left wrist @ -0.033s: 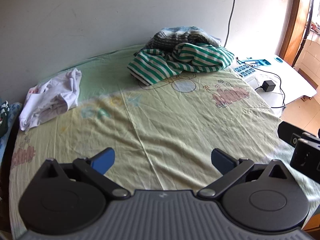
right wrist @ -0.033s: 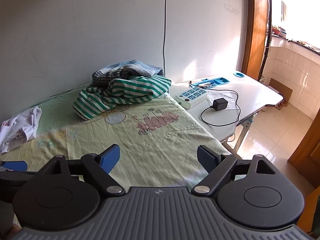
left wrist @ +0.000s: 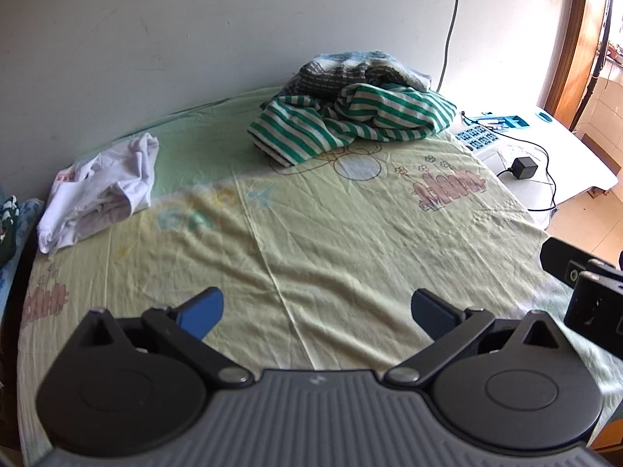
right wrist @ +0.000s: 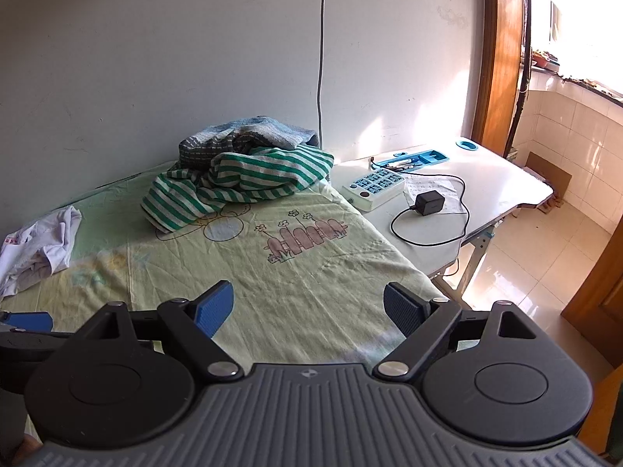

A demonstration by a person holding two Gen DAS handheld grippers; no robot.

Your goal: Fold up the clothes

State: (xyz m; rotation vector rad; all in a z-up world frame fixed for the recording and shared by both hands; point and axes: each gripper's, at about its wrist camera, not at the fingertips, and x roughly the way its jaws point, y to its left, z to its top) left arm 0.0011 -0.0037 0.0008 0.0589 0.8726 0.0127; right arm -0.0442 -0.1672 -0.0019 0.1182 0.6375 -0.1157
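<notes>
Both pairs of tongs hang spread wide over the near end of the bed (left wrist: 311,233), holding nothing. The left tongs (left wrist: 317,311) and the right tongs (right wrist: 307,303) are side by side, the right ones just off the left ones' right flank.

The clothes lie far ahead of the tongs, none of them folded. A green-and-white striped shirt (left wrist: 350,124) is bunched in a heap straight ahead of the left tongs and ahead-left of the right ones, against the wall. A grey checked garment (left wrist: 350,70) is heaped behind it and partly under it. A white shirt (left wrist: 101,186) lies crumpled well off to the left of both tongs, near the bed's left edge. The sheet between the tongs and these heaps is bare.

All three look like light, limp cloth that will sag and drape when lifted, not slippery and not fragile, but apt to drag its neighbour along where the striped and grey pieces overlap. A hem, shoulder seam or collar would give the surest pinch; on the striped shirt the loose edge nearest the tongs looks the easiest place, though which seam it is cannot be told.

To the right of the right tongs a white counter (right wrist: 486,179) carries a power strip (right wrist: 373,188) and a charger (right wrist: 428,202).
</notes>
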